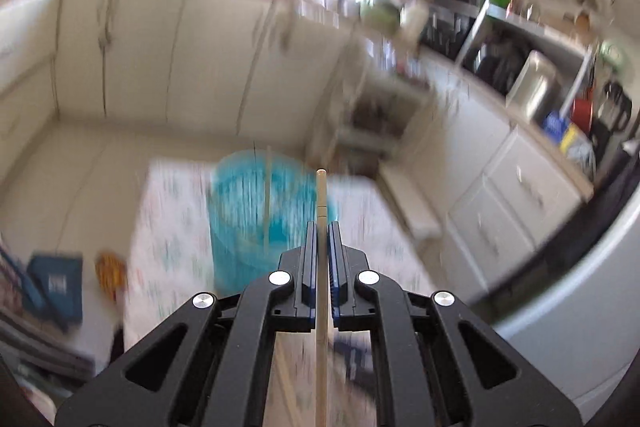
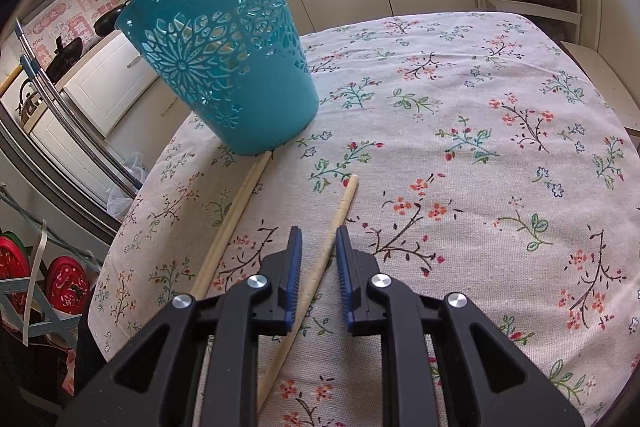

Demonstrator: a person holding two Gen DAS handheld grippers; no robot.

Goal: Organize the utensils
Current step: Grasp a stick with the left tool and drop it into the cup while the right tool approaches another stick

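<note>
a wooden chopstick (image 1: 321, 203) is clamped between the closed jaws of the left tool (image 1: 321, 227), held up above the blurred teal basket (image 1: 256, 211). the right tool (image 2: 318, 233) is held slightly open over a chopstick (image 2: 338, 215) lying untouched on the floral tablecloth (image 2: 480, 147) of the table. another chopstick (image 2: 236, 203) lies beside it, its far end at the foot of the basket.

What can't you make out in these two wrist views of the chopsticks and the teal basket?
- Left wrist view: motion blur smears the teal basket; its contents are unreadable.
- Left wrist view: the held chopstick runs off the bottom edge.
- Right wrist view: the basket wall hides its inside.
- Right wrist view: the right gripper covers part of the chopstick between its jaws; the pair beside it is partly hidden too.
</note>
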